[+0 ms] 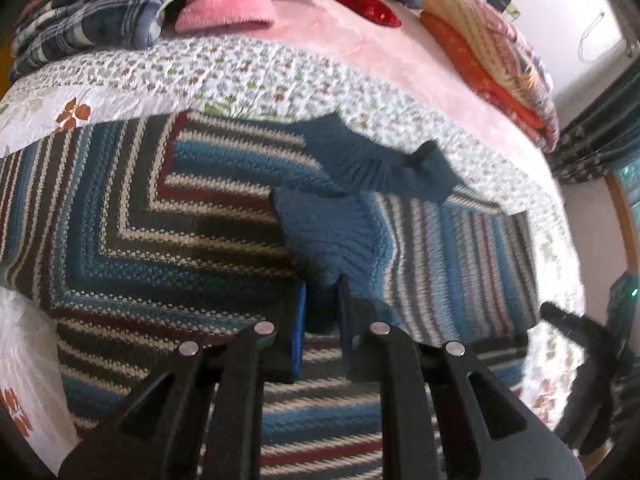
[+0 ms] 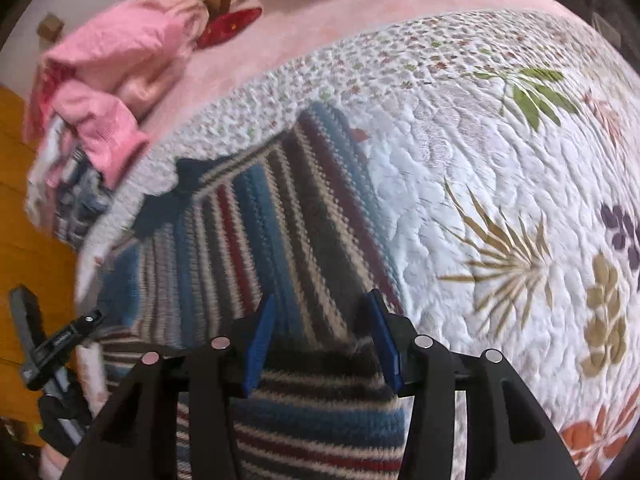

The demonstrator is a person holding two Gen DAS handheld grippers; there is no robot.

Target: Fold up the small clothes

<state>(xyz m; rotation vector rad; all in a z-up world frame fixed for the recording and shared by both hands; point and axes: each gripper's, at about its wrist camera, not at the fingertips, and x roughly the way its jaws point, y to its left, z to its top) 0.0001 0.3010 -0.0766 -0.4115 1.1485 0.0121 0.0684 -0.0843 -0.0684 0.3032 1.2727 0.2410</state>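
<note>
Here the striped knitted sweater [image 1: 132, 216], in blue, cream, dark grey and maroon bands, lies spread flat on the white quilted floral bedspread [image 2: 500, 168]. The left gripper [image 1: 322, 316] is closed on a fold of the garment's solid blue ribbed part [image 1: 332, 236], which rises from the jaws towards a darker blue ribbed cuff [image 1: 380, 164] lying across the sweater's far edge. The right gripper [image 2: 322, 332] hangs low over the sweater's striped right portion [image 2: 304, 216]; its blue-padded fingers [image 2: 260, 344] stand apart with knit between them, and nothing is pinched.

The sweater's right edge runs just beside the right gripper, and past it the bedspread lies bare and wide. Beyond the far edge comes a strip of small-flowered quilt, then a smooth pink blanket [image 1: 360, 40].

A fluffy pink garment [image 2: 120, 64] and a blue plaid cloth [image 1: 92, 8] are heaped at the far left, and folded orange and striped blankets [image 1: 492, 60] at the far right, all well apart from the sweater. The knit is coarse and chunky, the bedspread puckered with stitching.
</note>
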